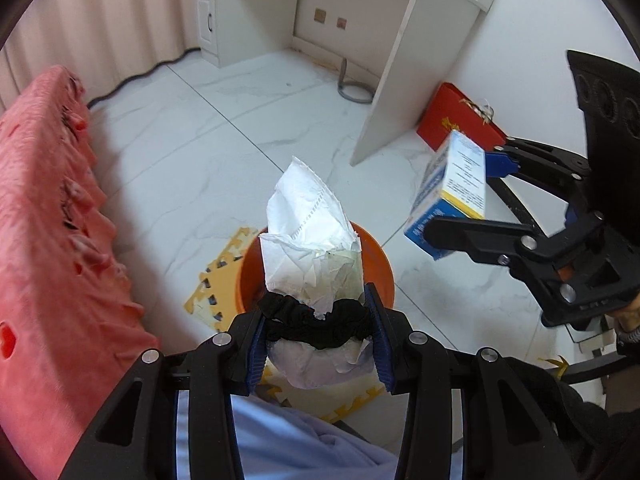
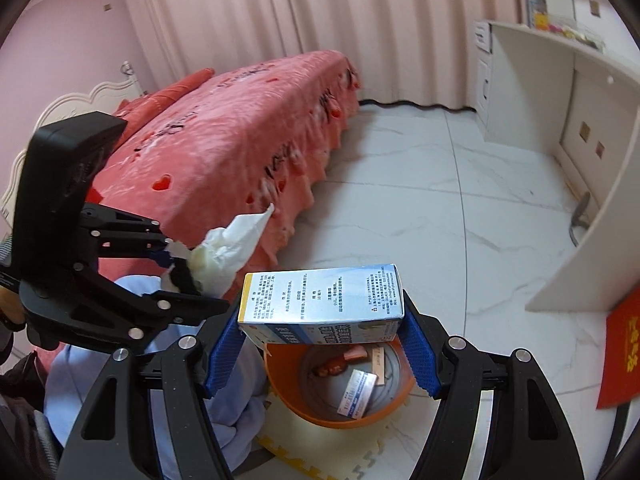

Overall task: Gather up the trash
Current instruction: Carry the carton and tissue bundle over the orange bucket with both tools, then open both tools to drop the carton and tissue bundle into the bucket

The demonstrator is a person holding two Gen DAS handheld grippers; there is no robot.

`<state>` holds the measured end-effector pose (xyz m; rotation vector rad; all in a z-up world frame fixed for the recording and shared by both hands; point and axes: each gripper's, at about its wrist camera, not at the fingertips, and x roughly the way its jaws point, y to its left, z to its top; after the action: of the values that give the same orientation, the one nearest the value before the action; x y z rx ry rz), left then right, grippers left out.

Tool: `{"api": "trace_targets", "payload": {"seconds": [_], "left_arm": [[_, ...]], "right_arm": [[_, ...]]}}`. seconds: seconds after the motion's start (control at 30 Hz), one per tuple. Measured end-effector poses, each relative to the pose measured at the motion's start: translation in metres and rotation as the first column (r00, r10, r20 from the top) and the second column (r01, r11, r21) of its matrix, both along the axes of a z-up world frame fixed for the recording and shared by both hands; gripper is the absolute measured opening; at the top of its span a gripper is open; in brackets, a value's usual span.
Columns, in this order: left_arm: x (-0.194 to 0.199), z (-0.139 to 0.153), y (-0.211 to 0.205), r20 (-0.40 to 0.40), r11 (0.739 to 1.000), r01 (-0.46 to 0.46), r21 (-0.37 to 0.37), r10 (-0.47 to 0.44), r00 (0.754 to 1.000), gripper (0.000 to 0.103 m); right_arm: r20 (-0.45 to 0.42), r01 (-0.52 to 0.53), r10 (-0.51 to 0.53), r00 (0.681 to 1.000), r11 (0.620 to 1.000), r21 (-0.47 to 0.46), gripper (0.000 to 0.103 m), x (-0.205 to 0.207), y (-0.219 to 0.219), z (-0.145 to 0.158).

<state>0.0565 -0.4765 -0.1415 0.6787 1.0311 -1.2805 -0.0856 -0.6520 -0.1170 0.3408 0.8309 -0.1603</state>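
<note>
Two tools loaded: left tool (image 1: 320, 328) clamped on tissue wad (image 1: 312, 248) with black scrunchie (image 1: 320, 322), right tool (image 2: 320, 332) clamped on medicine box (image 2: 320, 300). Both above orange bin (image 2: 288, 396) on floor, ready for drop.

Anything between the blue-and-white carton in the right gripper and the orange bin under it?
Nothing: in the right wrist view the blue-and-white cardboard carton hangs over the round orange plastic bin with open air between.

A white marble-tiled floor (image 2: 420, 200) carried a yellow foam mat (image 1: 218, 272). On the mat stood an orange bin (image 2: 304, 404). A red folder (image 2: 622, 356) lay near the desk (image 2: 592, 216).
</note>
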Motion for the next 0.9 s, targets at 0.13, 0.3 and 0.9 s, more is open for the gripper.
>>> {"api": "trace_targets", "payload": {"seconds": [0.13,0.3,0.9], "left_arm": [[0.003,-0.013,-0.010,0.003,1.000,0.002,0.018,-0.002,1.000,0.052],[0.004,-0.020,-0.014,0.006,1.000,-0.003,0.030,0.003,1.000,0.067],[0.012,-0.021,-0.002,0.015,0.996,-0.059,0.070,0.058,0.998,0.067]], "right_arm": [[-0.026,0.021,-0.020,0.999,1.000,0.021,0.070,0.001,-0.007,-0.014],[-0.041,0.030,-0.028,0.999,0.999,0.041,0.070,0.003,-0.010,-0.026],[-0.066,0.027,-0.023,0.998,0.998,0.064,0.078,0.026,-0.003,-0.037]]}}
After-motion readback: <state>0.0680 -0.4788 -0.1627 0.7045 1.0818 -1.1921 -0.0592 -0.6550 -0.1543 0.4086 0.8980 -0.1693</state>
